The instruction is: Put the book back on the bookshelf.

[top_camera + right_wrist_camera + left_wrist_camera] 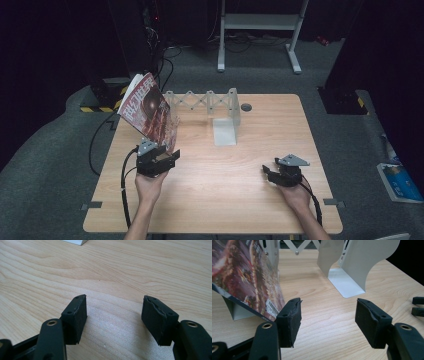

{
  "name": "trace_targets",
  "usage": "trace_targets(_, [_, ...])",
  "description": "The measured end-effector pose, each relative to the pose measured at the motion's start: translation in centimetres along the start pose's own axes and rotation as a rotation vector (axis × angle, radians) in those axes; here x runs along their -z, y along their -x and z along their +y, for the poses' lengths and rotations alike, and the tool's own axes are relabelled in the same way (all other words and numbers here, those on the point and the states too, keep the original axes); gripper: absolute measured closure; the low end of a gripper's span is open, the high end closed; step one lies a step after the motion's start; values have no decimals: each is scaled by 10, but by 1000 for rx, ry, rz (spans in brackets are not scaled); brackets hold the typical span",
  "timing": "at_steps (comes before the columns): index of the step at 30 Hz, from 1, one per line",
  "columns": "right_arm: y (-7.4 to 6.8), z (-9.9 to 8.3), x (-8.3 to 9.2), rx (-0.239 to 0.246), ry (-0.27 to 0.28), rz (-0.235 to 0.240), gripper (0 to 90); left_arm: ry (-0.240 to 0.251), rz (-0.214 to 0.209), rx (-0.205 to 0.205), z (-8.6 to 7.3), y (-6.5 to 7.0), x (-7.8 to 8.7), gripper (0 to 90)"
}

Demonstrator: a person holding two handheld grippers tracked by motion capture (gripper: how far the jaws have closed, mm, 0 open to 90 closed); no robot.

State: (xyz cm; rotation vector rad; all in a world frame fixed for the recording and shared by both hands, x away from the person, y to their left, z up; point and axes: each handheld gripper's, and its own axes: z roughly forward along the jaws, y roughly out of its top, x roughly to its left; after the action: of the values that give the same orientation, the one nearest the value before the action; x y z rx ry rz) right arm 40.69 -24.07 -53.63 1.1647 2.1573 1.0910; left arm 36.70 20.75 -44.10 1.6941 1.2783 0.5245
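A magazine with a dark red cover (149, 110) (247, 277) stands tilted at the left end of a white expanding book rack (205, 100). Its lower corner sits just beyond the left jaw of my left gripper (169, 154) (328, 315). That gripper is open, with only bare table between its pads; whether the jaw touches the magazine I cannot tell. The rack's right bookend (232, 107) (359, 262) stands upright on its flat base. My right gripper (270, 168) (115, 312) rests open on the table (225, 190) at the right, holding nothing.
A small black round disc (246, 106) lies on the table near the rack's right end. Cables trail off the table's left side. A white desk frame (260, 22) stands on the floor beyond, and a blue item (400, 180) lies on the floor at right.
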Motion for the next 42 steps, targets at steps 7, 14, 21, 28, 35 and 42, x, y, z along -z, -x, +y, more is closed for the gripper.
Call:
trace_targets(7, [0,0,0,2,0,0,372,-9,-3,-7,-3,4,-6,380])
trace_targets(14, [0,0,0,2,0,0,372,-23,-9,-14,-6,8,-13,380])
trace_targets(21, [0,0,0,2,0,0,372,-33,-23,-17,-9,12,-20,380])
trace_targets(28, [0,0,0,2,0,0,372,-40,-35,-13,-12,14,-24,380])
trace_targets(35, [0,0,0,0,0,0,372,-51,-32,-17,-15,16,-30,381])
trace_targets(42, [0,0,0,2,1,0,372,-52,-40,-26,-18,20,-36,382])
